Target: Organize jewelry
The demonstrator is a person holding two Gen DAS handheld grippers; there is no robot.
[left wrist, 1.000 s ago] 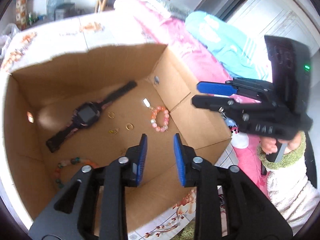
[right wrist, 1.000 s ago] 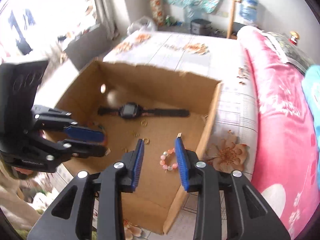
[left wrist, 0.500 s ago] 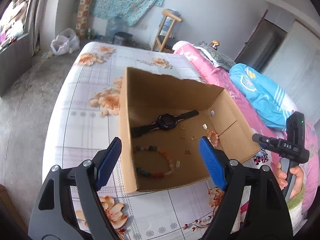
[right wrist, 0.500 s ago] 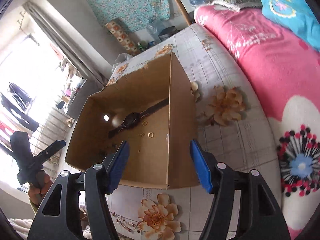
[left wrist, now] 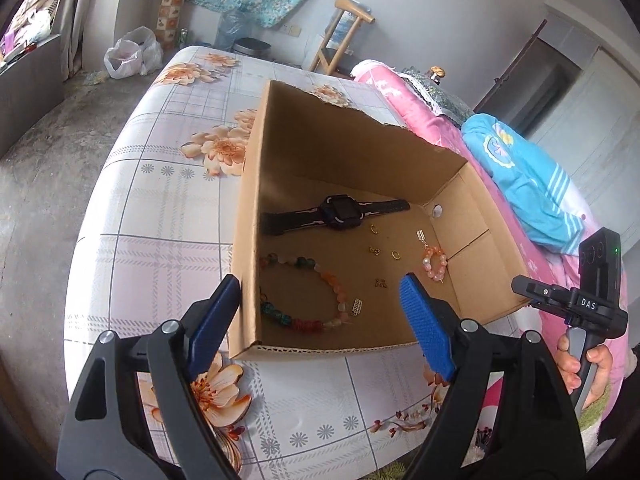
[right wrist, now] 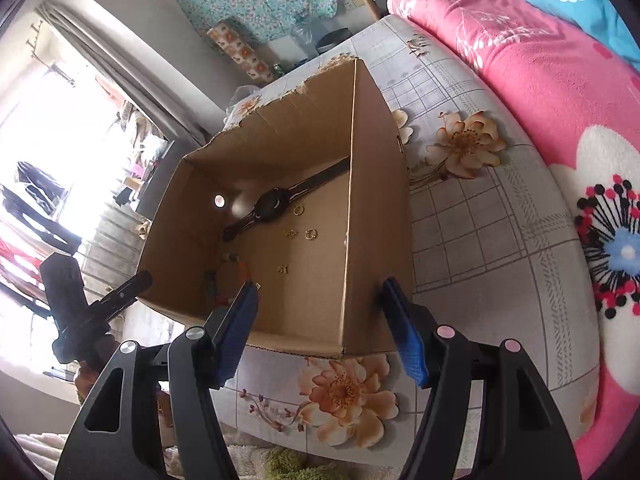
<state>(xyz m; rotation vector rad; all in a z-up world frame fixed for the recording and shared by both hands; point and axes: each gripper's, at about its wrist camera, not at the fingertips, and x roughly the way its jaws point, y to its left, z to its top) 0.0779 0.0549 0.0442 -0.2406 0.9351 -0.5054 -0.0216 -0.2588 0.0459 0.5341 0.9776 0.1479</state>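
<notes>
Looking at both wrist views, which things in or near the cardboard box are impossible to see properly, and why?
- Small pink bead bracelet: absent from the right wrist view, behind the brown cardboard box wall.
- Long multicoloured bead bracelet: in the right wrist view mostly dark, partly behind a blue pad.
- Tiny gold pieces: too small to identify in either view.
- Right gripper: left wrist view shows it side-on, jaws unclear.

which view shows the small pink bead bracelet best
The left wrist view. There the pink bracelet lies in plain sight on the floor of the box, near its right wall. In the right wrist view the box's near side wall hides that corner, so the bracelet does not show.
</notes>
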